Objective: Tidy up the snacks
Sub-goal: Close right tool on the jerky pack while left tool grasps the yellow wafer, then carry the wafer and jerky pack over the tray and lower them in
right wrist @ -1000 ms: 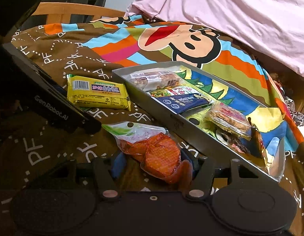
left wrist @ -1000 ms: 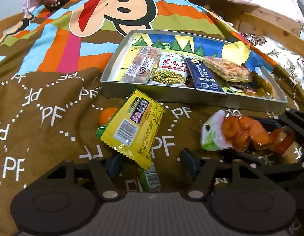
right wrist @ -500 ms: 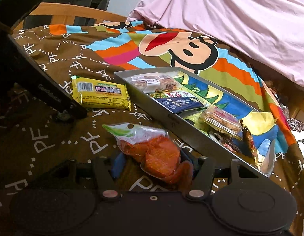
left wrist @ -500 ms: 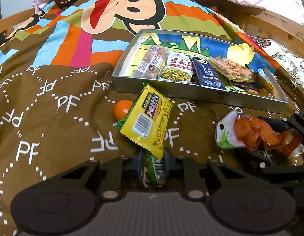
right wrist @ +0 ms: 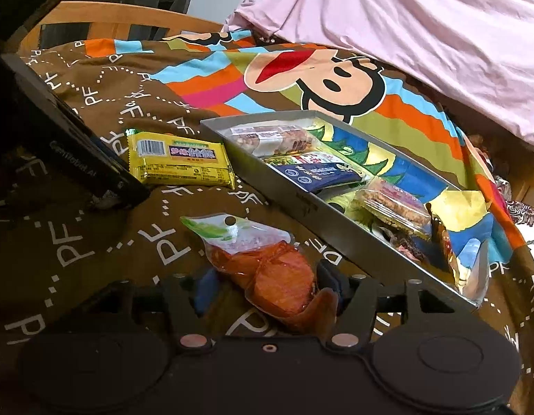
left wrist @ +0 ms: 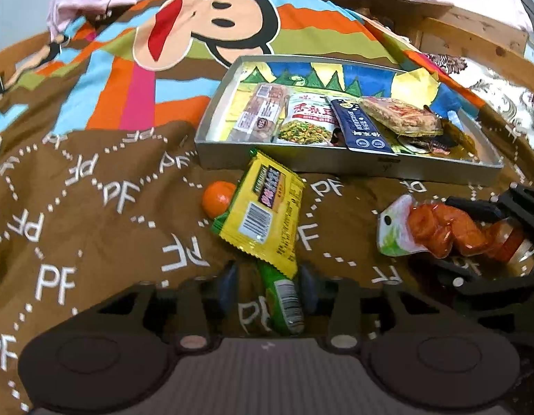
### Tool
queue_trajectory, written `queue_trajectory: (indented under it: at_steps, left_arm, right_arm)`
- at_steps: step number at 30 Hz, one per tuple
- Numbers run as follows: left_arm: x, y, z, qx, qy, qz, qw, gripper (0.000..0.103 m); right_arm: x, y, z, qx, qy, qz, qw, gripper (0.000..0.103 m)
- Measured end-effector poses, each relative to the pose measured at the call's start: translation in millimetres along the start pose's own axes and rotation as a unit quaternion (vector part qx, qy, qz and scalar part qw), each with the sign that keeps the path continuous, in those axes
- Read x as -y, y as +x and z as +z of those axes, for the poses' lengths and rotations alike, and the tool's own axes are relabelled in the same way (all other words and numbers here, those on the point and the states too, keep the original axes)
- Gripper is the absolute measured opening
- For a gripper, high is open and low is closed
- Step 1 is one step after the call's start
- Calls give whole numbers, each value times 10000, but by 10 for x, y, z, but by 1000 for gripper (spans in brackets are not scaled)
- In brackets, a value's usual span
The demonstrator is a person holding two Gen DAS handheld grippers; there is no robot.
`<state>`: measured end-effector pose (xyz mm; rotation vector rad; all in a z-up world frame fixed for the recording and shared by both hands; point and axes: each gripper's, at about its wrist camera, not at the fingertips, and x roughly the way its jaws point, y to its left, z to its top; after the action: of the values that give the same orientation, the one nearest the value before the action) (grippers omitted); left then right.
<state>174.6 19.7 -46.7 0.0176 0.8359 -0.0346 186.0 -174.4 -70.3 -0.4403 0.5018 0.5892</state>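
My left gripper sits low over the brown bedspread. Its jaws are opening, and a green packet lies between them with a gap at the left pad. A yellow packet rests across the green one's far end, next to a small orange fruit. My right gripper straddles a clear pouch of orange snacks that lies on the bedspread. Its jaws are opening too, and its left pad stands off the pouch. A grey metal tray beyond holds several snack packs.
The bedspread with white PF lettering and a cartoon monkey covers the bed. A pink sheet is bunched at the far end. A wooden bed frame runs behind and to the right of the tray.
The left jaws closed onto the green packet half a second ago and have since parted again. The right gripper and the orange pouch have stayed put.
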Motion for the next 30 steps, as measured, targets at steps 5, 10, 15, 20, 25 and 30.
queue_trajectory:
  at_steps: [5,10,15,20,25,30]
  left_arm:
    - [38,62,16,-10,259,18,9997,53]
    - [66,75,76,81,351,87,9993,57]
    - [131,47,124,367,692,417,9961,80]
    - [225,131,177,480,1327,635,9880,81]
    - [333,183,142,542,1842,783,9783,65]
    - [355,184,121,540,2024,807,9745,56]
  right_arm:
    - [20,55,6,-38,90,24,9999,65]
    - [50,76,13,-67,196,83,9998,65]
    - [48,69,7,-48,191,80,9998,65]
    - [48,71,6,-45,187,77,9998,65]
    - [36,59,13,-27,147,54,9999,65]
    - [21,36,15,30,78,17,10000,59]
